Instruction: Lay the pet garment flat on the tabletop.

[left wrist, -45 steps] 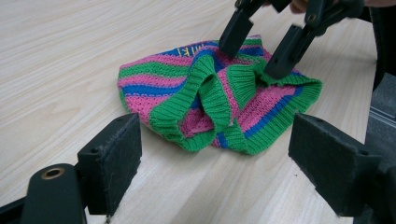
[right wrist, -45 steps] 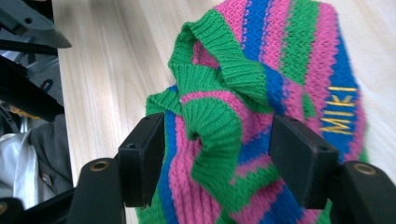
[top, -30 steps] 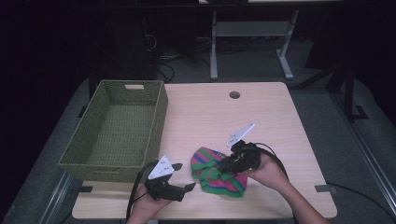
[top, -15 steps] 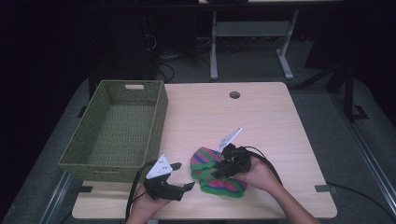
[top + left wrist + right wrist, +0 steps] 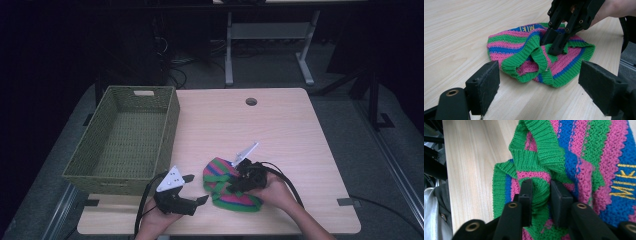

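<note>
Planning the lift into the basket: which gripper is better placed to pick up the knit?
Right. The right gripper has just been closing, pinching the knit's green band between its pads. The left gripper waits open beside it, touching nothing.

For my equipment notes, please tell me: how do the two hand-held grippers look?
Both the left gripper and the right gripper are black, each topped by a pale grey three-cornered plate and trailing a black cable. Their jaws end in flat, dark, rectangular pads. The forearms are bare.
</note>
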Motion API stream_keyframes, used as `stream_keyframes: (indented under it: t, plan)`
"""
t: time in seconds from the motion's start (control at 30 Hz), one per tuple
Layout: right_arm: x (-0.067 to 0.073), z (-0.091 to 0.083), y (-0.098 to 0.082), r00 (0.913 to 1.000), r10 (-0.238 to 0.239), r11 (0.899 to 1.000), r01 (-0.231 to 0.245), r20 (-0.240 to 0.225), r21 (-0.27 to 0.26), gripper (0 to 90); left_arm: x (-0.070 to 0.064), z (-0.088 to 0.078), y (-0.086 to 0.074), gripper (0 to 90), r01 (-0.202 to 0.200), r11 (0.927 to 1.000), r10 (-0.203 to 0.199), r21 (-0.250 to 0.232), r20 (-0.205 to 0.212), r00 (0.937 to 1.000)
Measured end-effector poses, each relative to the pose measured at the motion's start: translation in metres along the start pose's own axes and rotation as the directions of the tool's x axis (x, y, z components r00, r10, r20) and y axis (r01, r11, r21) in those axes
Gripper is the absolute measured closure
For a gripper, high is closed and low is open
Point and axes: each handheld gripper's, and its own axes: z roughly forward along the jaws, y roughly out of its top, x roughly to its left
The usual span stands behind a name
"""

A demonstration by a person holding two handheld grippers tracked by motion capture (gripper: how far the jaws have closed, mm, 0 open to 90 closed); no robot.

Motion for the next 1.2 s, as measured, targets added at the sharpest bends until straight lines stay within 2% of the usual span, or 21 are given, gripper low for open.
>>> stream_keyframes:
  t: [0.17,0.3,0.37,0.53,0.8,0.93,0.97,1.2]
  plan:
    - [0.001,0.000,-0.004,0.9996,-0.024,1.000,0.024,0.016,-0.019,77.8,-0.001,0.000,0.000,16.9,-0.002,1.0000,0.002,-0.001,0.001,1.0000]
    - [0.002,0.000,-0.006,0.9998,-0.014,1.000,0.014,0.013,-0.027,79.2,-0.001,0.000,0.000,16.9,-0.001,1.0000,0.001,-0.001,0.001,1.0000]
    - [0.002,-0.001,-0.008,0.9998,-0.009,1.000,0.008,-0.020,-0.029,80.0,0.000,0.001,0.000,16.9,-0.002,1.0000,0.002,0.004,0.003,1.0000]
    - [0.004,-0.006,-0.007,0.9994,-0.015,0.999,0.014,-0.031,-0.035,81.4,0.000,0.000,0.000,16.9,0.002,1.0000,-0.002,-0.003,0.003,1.0000]
    - [0.008,-0.021,-0.006,0.9992,-0.020,0.998,0.018,-0.035,-0.061,81.6,-0.001,0.000,0.000,16.9,0.000,1.0000,0.000,0.001,0.008,1.0000]
    - [0.012,-0.032,-0.004,0.9993,-0.029,0.997,0.027,-0.023,-0.079,81.8,-0.001,0.001,0.001,16.9,0.005,1.0000,-0.004,-0.005,0.011,0.9999]
    - [0.014,-0.039,-0.003,0.9997,-0.016,0.997,0.014,-0.020,-0.082,81.8,0.000,0.001,0.001,16.9,0.008,0.9999,-0.008,-0.007,0.013,0.9999]
    - [0.014,-0.053,-0.002,0.9998,-0.017,0.992,0.016,-0.006,-0.124,81.6,0.000,0.001,0.003,16.9,0.022,0.9995,-0.021,-0.021,0.026,0.9994]
